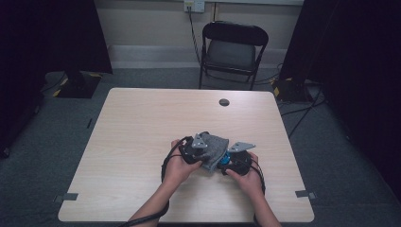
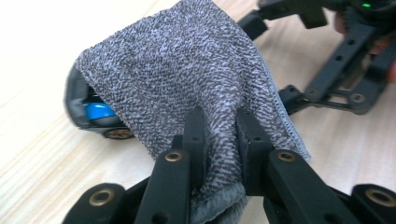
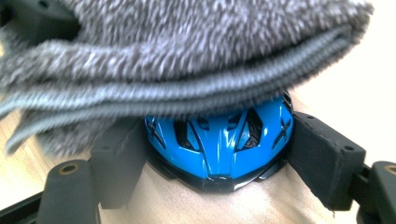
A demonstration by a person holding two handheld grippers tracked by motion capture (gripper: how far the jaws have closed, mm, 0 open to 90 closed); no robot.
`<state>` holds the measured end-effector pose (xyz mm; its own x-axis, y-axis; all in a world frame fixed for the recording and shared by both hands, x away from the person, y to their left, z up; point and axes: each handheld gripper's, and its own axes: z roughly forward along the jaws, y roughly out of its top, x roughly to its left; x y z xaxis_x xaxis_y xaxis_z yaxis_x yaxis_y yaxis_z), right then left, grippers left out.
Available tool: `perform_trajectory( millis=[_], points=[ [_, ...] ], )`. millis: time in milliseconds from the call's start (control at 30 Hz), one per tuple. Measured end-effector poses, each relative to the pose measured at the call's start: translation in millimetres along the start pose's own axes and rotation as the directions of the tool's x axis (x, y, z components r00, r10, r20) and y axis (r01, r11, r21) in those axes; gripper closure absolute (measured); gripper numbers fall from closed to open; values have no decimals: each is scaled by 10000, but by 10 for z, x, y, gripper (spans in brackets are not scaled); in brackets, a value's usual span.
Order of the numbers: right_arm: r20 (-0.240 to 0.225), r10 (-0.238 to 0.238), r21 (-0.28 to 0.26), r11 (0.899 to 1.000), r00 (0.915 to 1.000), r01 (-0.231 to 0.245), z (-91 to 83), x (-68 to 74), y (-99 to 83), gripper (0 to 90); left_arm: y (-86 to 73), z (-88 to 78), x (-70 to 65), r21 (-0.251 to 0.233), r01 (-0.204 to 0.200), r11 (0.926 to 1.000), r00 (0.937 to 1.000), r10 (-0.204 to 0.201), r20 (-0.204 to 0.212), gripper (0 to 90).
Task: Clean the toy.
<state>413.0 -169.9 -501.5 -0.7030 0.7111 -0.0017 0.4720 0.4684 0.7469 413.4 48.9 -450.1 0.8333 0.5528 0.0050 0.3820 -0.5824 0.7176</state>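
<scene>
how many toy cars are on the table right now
1. A blue toy car sits near the table's front middle, gripped by the right gripper and mostly under the grey cloth pinched by the left gripper. The cloth could hide others.

One grey knitted cloth (image 1: 215, 147) lies on the surface (image 1: 142, 142), a little toward four o'clock from its middle. One blue toy car (image 3: 219, 140) sits under the cloth's edge. Two hand-held grippers are at work: the left hand-held gripper (image 2: 219, 135) at the cloth's nine o'clock side, pinching the fabric, and the right hand-held gripper (image 3: 215, 154) at its three o'clock side, its jaws on either side of the car. Two hands (image 1: 177, 165) hold them. One round dark cap (image 1: 224, 102) sits at twelve o'clock on the surface. One folding chair (image 1: 231, 49) stands beyond the far edge.
</scene>
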Motion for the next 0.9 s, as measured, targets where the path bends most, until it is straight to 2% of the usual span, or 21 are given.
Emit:
perform_trajectory(
  millis=[533,667,767,900],
  points=[
    [-10,4,8,10000,10000,-4,0,-1,0,229,26,40,261,289,303,9991,9977,-285,-611,766],
    [-9,6,7,10000,10000,-6,0,-1,0,229,10,33,342,227,455,9987,9956,-435,-827,765],
    [-10,3,6,10000,10000,-3,0,-1,1,229,1,35,389,204,599,9980,9948,-580,-838,765],
    [-10,5,6,10000,10000,-5,0,-1,1,229,-14,11,475,174,646,9978,9914,-622,-1155,765]
  ],
)
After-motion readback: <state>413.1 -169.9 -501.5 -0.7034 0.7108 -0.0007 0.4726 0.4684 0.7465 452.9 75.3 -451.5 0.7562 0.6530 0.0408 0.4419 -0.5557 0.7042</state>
